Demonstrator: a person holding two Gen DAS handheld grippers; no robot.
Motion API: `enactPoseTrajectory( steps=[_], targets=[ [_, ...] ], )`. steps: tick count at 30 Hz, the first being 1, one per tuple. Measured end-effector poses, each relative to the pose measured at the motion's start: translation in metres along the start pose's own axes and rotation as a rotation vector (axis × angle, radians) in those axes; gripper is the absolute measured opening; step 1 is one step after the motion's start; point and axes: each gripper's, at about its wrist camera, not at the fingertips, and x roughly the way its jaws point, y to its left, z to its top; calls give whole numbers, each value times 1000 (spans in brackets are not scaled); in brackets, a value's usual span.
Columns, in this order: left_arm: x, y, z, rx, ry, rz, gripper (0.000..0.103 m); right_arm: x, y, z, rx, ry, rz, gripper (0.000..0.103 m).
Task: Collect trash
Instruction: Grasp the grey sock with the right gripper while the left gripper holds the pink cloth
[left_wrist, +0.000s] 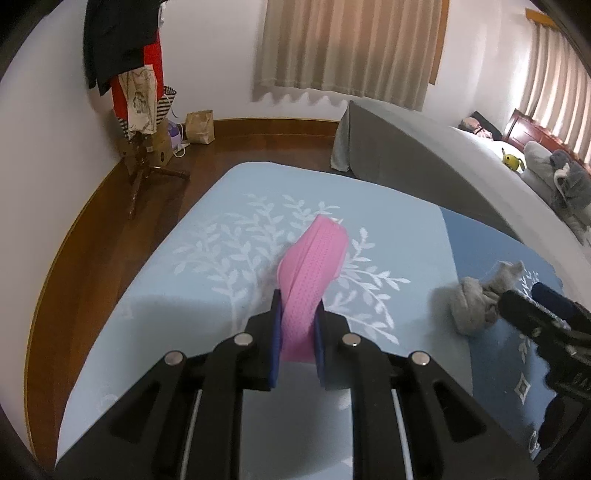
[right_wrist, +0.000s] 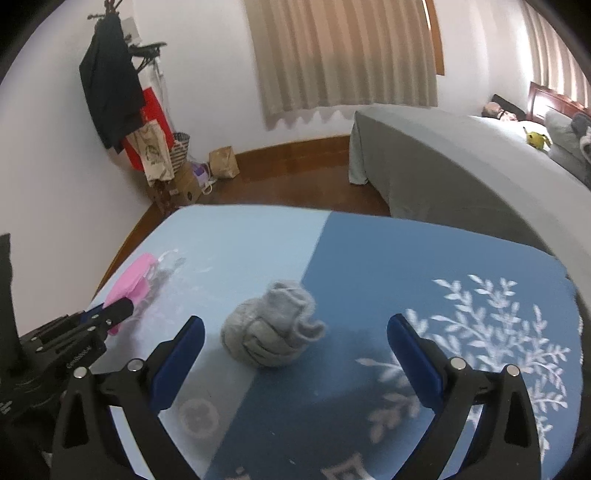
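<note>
Pink fabric, a ribbed mask-like piece (left_wrist: 314, 269), is pinched between the 2 blue pads of your left gripper (left_wrist: 298, 325), and it sticks out forward and upward from the jaws over the pale blue half of the leaf-printed cover (left_wrist: 221, 258). Your jaws there stand almost together, clamped on the pink piece near its lower end. In the right wrist view you see the same piece (right_wrist: 135, 275) at the far left, held at the tip of your left gripper (right_wrist: 123, 308) above the pale blue area.

Further right, the grey balled-up sock (right_wrist: 273, 328) lies on the cover, right on the seam where the pale blue half meets the dark blue half (right_wrist: 406, 258). It sits ahead of your right gripper (right_wrist: 295, 332), roughly centred between the 2 fingers but a little nearer the left one. Your right jaws are spread wide apart and neither pad touches the sock. In the left wrist view the sock (left_wrist: 476, 302) shows at the right, just beside the tip of your right gripper (left_wrist: 517, 310).

Beyond the cover, at the far left, a coat stand (right_wrist: 110, 85) holds dark and red clothes, with a brown paper bag (right_wrist: 224, 162) on the wooden floor (right_wrist: 295, 181) next to it. At the far right stands a bed under a grey sheet (right_wrist: 443, 166).
</note>
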Motion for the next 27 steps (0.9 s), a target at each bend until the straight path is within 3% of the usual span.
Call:
enactPoseTrajectory(
  steps=[7, 18, 27],
  targets=[
    [2, 8, 1, -30, -3, -7, 14, 24, 13, -1, -21, 51, 3, 92],
    [1, 6, -2, -31, 0, -9, 14, 40, 16, -5, -46, 119, 25, 53],
    [-1, 6, -1, -23, -14, -5, 14, 28, 12, -8, -47, 91, 35, 48]
  ],
)
